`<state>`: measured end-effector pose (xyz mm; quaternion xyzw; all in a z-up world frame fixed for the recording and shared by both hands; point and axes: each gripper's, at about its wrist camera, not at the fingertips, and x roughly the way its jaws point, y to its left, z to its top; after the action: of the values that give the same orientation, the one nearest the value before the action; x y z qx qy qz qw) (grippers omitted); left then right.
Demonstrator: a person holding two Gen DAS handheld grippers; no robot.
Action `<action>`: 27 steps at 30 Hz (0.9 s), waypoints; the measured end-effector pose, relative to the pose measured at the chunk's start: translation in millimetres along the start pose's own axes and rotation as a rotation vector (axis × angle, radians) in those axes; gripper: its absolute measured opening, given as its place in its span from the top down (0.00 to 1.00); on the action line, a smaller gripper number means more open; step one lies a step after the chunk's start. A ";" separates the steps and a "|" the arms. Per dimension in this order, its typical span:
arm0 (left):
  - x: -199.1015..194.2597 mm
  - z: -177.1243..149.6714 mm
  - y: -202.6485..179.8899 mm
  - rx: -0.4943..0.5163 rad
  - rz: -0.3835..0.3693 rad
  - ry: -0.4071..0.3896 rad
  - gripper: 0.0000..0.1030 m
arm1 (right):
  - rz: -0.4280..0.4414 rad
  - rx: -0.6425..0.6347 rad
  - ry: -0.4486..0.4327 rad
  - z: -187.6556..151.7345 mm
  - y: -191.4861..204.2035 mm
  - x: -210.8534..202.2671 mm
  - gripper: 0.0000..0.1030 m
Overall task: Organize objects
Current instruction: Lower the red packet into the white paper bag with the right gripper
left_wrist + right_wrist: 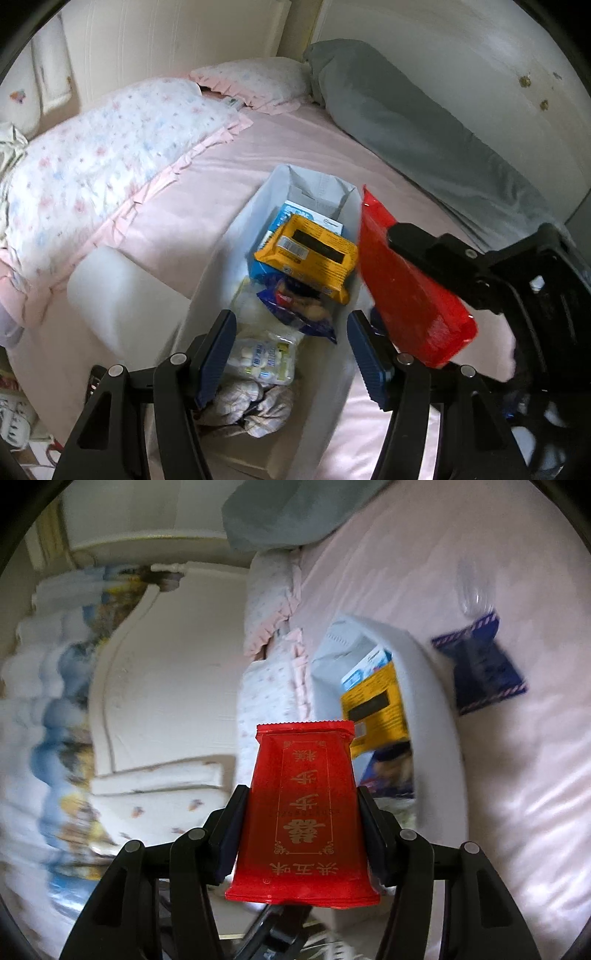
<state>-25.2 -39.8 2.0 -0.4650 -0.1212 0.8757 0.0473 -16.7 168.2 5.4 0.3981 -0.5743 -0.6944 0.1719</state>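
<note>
The right hand-held gripper [303, 834] is closed on a red snack packet [304, 812], its two fingers pressing the packet's long sides, so the packet's long axis runs forward along the fingers with the crimped end leading. From the left wrist view that packet [410, 288] hangs just beside the right-hand rim of the white bin [218, 258] that sits on the pink bed [184, 229], tilted with its far end up and apparently above or just outside the rim; the blur makes it hard to say which. The bin lies forward and slightly to the right of the packet in the right wrist view, so the coming move looks like a short carry across the rim and a drop, and the right hand is plainly the one placed for it. The left hand-held gripper [291, 354] holds nothing, its jaws standing wide apart directly over the near end of the bin. The packet is glossy red film with gold characters printed lengthwise inside a gold frame, flat and lightly puffed, with serrated seals at both ends. The bin already holds a yellow pack [310, 254] on top of a blue-and-white box [295, 210], a dark blue snack bag [299, 310], a clear bag of small white pieces [262, 358] and a crumpled cloth [251, 410]. Another dark blue packet [480, 668] lies on the bed beyond the bin.
</note>
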 end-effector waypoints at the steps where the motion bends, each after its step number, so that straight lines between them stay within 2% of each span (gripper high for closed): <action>1: 0.9 0.1 1.0 -0.009 -0.026 0.007 0.41 | 0.025 0.020 0.006 -2.2 -4.9 0.0 0.43; 3: 2.8 0.5 2.0 -0.032 -0.083 0.028 0.41 | 0.110 0.102 0.028 -0.3 -18.9 8.0 0.43; 4: 3.3 0.8 2.4 -0.043 -0.092 0.034 0.41 | 0.125 0.126 0.029 1.1 -22.7 11.1 0.43; 5: 2.8 0.8 2.6 -0.046 -0.092 0.031 0.41 | 0.108 0.135 0.019 1.7 -26.3 12.8 0.43; 9: -5.2 3.3 1.8 -0.040 -0.114 0.000 0.42 | -0.065 0.054 -0.018 3.7 -22.5 19.4 0.43; 12: -7.2 3.8 2.5 -0.043 -0.098 -0.022 0.42 | -0.031 0.079 0.031 3.3 -27.4 28.4 0.42; 15: -5.0 2.8 2.6 -0.025 -0.035 -0.032 0.42 | -0.043 0.066 0.058 -0.2 -22.2 30.9 0.42; 17: 0.3 3.6 0.2 0.011 0.088 -0.067 0.42 | -0.053 0.037 0.084 -3.1 -16.1 30.1 0.43; 18: 4.9 3.8 -2.3 0.043 0.163 -0.091 0.42 | -0.008 0.039 0.112 -6.0 -12.8 29.9 0.42; 19: 10.9 3.2 -5.2 0.078 0.203 -0.096 0.42 | 0.047 0.044 0.125 -7.9 -9.6 28.6 0.41; 21: 14.8 4.0 -5.8 0.086 0.168 -0.070 0.43 | 0.050 0.017 0.107 -9.5 -3.6 21.9 0.41; 24: 9.7 2.8 -8.2 0.061 0.044 -0.069 0.43 | -0.010 -0.031 0.061 -8.3 3.1 14.8 0.40; 27: 4.9 1.5 -18.4 0.091 0.006 -0.091 0.43 | -0.031 -0.027 0.010 -4.0 3.0 2.5 0.39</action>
<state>-29.7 -21.3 3.6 -0.4222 -0.0820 0.9008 0.0603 -15.9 163.0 7.2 0.4080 -0.5578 -0.7026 0.1696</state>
